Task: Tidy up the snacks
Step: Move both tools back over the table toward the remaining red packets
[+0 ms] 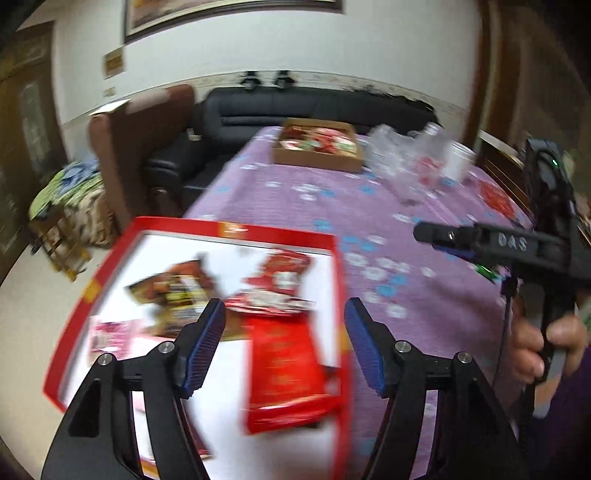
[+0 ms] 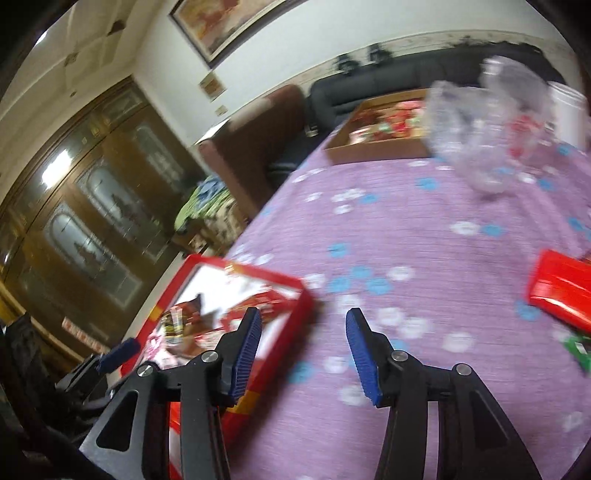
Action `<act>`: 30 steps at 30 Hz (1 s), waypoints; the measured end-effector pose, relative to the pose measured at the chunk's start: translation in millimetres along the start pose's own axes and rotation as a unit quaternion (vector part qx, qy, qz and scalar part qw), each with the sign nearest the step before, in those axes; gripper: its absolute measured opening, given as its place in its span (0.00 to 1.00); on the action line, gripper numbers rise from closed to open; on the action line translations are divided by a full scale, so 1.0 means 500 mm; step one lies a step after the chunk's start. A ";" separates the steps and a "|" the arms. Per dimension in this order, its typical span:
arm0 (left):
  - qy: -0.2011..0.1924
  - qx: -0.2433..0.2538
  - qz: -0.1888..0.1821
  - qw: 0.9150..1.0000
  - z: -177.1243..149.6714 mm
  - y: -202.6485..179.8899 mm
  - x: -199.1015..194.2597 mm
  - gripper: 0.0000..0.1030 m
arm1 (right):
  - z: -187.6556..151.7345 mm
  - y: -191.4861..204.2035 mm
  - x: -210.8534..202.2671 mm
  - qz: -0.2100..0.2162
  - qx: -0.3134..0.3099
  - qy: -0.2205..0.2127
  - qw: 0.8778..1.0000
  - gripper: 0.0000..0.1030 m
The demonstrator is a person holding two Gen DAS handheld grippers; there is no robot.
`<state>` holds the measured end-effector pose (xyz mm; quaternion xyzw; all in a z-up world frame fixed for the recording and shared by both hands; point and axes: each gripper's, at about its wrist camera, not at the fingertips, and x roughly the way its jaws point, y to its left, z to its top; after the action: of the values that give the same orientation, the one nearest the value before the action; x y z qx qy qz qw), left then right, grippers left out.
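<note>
Left gripper (image 1: 284, 325): fingers spread, blue pads apart, nothing between them; it hangs over the red-rimmed box below.

Right gripper (image 2: 303, 336): fingers spread, empty, poised over the near right edge of the same box and the cloth beside it. In the left wrist view it appears at the right, gripped by a hand (image 1: 546, 343) with a dark sleeve.

Red-rimmed box (image 1: 207, 332): shallow, white inside, at the near left corner of the table. It holds a large red packet (image 1: 288, 369) at its right side, a smaller red-and-white packet (image 1: 277, 284) beyond that, a brown packet (image 1: 173, 291) to the left and a pink one (image 1: 110, 332) at the near left. All blurred; no print can be read.

Table (image 2: 406, 236): covered in a purple cloth with white and blue flowers.

Loose red packet (image 2: 561, 291): on the cloth at the right, well apart from the red-rimmed box; a green wrapper (image 2: 578, 349) lies just beside it.

Clear plastic bag (image 1: 410, 162): crumpled, far right, with a white cup (image 1: 458, 162) beside it.

Cardboard tray (image 1: 317, 147): far end of the table, filled with red and green snacks.

Beyond the table: black sofa (image 1: 295, 107), brown armchair (image 1: 140, 140), framed picture (image 2: 225, 26) on the wall.
</note>
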<state>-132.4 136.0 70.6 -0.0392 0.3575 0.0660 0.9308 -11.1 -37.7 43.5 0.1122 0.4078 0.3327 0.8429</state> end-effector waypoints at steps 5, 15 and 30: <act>0.023 0.031 -0.025 0.999 -0.005 -0.067 0.016 0.64 | 0.017 -0.128 -0.084 -0.047 0.039 -0.042 0.997 0.49; 0.059 0.044 -0.050 0.996 -0.023 -0.106 0.024 0.64 | 0.079 -0.454 -0.129 -0.056 0.239 -0.066 0.967 0.55; 0.087 0.038 -0.073 0.993 -0.044 -0.105 0.029 0.64 | -0.023 -0.196 -0.147 0.172 -0.017 0.081 0.982 0.43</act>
<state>-128.3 82.7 45.9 -0.0353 0.4359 -0.0198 0.8991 -6.5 -160.6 36.0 0.1394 0.4436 0.4878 0.7388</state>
